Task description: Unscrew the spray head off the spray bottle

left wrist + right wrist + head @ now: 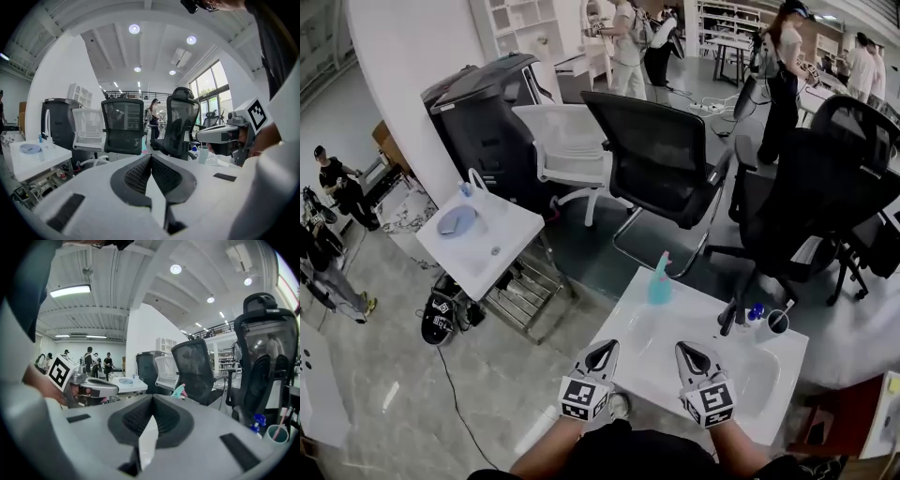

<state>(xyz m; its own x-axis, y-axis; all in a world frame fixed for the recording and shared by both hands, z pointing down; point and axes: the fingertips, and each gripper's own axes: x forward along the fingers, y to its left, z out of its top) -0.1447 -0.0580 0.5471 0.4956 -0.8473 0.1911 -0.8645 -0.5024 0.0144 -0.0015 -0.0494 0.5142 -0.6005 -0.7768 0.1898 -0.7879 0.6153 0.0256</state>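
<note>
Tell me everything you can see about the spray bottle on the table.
The spray bottle looks like teal plastic, with its spray head still on top and a pink trigger. It stands upright near the far edge of the white table, resting on the tabletop; nothing else touches it.

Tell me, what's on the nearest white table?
A teal spray bottle stands at the white table's far edge; a cup and a small blue-topped bottle sit on the right. The left gripper and right gripper hide some of the near side.
</note>
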